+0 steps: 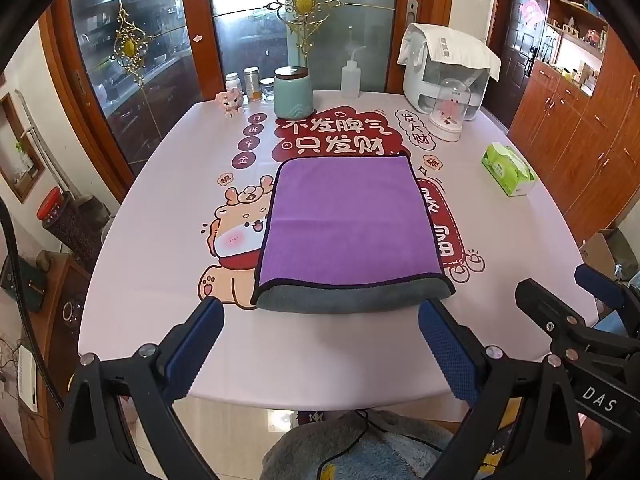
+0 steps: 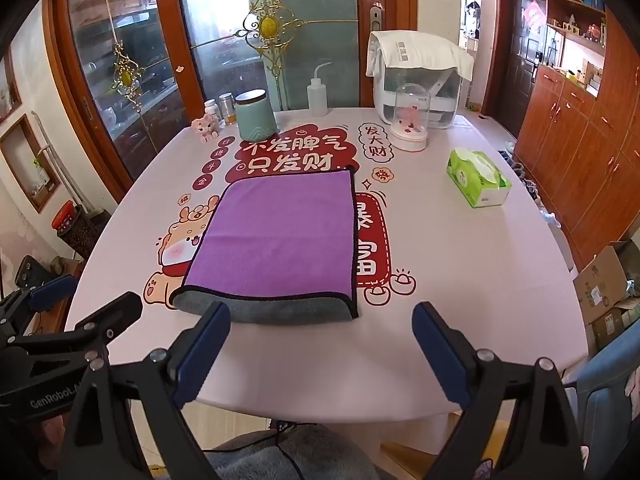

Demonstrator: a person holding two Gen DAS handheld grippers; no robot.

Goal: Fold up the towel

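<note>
Near the table [image 1: 132, 320] edge, both the left gripper [image 1: 320, 344] and right gripper [image 2: 320, 344] hung wide and empty, best lowered evenly onto the towel [image 1: 344, 224] at its near corners to fold it squarely.

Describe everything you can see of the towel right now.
The towel looks like soft microfibre, purple on top and grey underneath, with dark edge binding. It lies flat on the printed pink tablecloth, already folded over: the grey layer shows as a rounded fold along the near edge, and the purple layer's bound edge stops just short of it. Neither the left gripper nor the right gripper touches it; both are open, short of the near edge.
</note>
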